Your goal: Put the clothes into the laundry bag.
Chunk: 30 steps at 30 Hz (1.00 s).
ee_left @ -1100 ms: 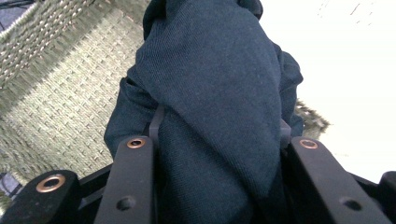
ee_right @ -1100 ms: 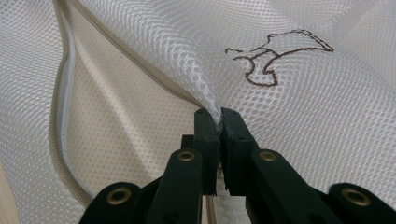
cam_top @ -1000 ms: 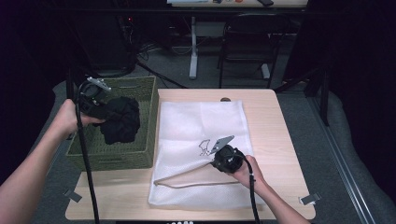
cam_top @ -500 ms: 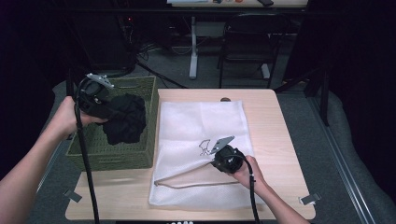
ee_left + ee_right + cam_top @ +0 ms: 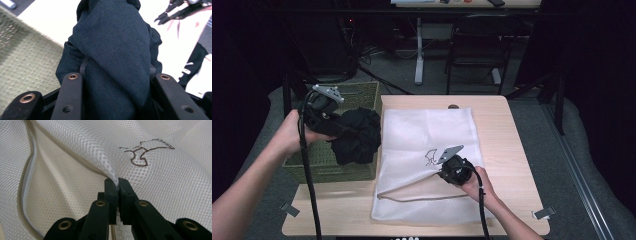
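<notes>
High view, left to right: green woven basket (image 5: pixel 324 167) at the table's left edge, its floor bare in the left gripper view. Left gripper (image 5: pixel 343 131) held above it, jaws clamped on a bunched black garment (image 5: pixel 358 136) that hangs over the basket's right rim, just beside the mesh bag. Left gripper view: dark cloth (image 5: pixel 117 57) packed between the jaws, blocking most of what lies beyond.

White mesh laundry bag (image 5: pixel 427 130) lies flat on the wooden table (image 5: pixel 507 150), brown embroidered mark near its middle, zipper edge toward the person and gaping. Right gripper (image 5: pixel 443 172) rests on the bag, jaws pinched on a fold of mesh (image 5: pixel 117 181) at the opening's upper lip, lifting it; the bag's inside looks empty.

Beyond the table: chair and desk legs, dark floor.
</notes>
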Each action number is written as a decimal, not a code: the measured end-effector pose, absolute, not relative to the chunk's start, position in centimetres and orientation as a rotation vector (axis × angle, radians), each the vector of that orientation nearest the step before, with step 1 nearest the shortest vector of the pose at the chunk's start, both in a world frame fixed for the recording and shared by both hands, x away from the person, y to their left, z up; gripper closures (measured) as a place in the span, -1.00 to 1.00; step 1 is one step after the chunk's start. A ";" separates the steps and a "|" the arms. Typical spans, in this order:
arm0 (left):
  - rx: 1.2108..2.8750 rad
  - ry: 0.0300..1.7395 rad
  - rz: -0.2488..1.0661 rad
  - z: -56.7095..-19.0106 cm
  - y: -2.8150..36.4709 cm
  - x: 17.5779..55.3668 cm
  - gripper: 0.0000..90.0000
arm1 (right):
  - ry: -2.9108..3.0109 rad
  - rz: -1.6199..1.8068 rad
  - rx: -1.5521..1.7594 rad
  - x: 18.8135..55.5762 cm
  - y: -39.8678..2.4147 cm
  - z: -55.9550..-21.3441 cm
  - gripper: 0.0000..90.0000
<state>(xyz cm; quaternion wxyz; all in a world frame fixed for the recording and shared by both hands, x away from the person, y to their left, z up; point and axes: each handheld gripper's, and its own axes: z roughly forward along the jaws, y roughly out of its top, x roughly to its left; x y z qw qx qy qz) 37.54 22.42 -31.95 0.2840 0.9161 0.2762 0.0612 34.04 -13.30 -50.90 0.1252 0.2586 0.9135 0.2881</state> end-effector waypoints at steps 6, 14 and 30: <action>2.465 0.686 0.121 -33.1 21.2 36.4 0.34 | 2.654 0.855 0.766 34.1 -13.3 -50.9 0.93; 2.485 0.614 0.061 -34.8 19.3 35.1 0.34 | 2.647 0.866 0.788 34.1 -13.3 -50.9 0.93; 2.484 0.522 -0.008 -37.6 16.3 33.4 0.34 | 2.626 0.878 0.793 34.1 -13.4 -50.6 0.93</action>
